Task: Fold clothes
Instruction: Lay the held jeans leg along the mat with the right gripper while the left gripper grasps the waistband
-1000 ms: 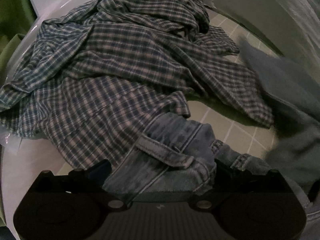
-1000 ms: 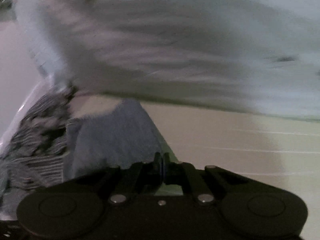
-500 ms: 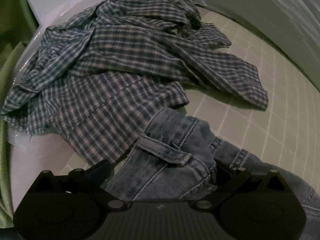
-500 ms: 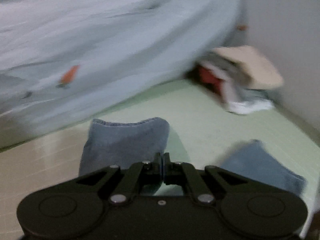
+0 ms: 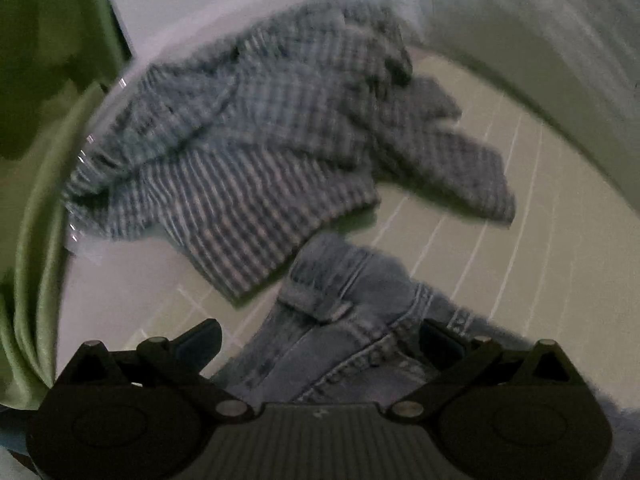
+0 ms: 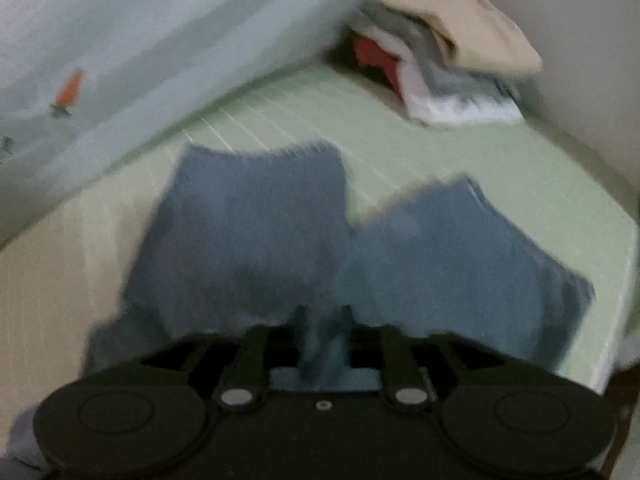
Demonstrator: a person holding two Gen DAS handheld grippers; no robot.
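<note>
One pair of jeans (image 5: 344, 336) and one plaid shirt (image 5: 256, 152) lie on the mat; one folded stack (image 6: 448, 56) sits far right; two grippers appear.

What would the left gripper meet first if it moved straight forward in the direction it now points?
Most likely the jeans: their waistband already lies between the open jaws of the left gripper. Just beyond them is the checked shirt. The picture is blurred, so depth is uncertain.
</note>
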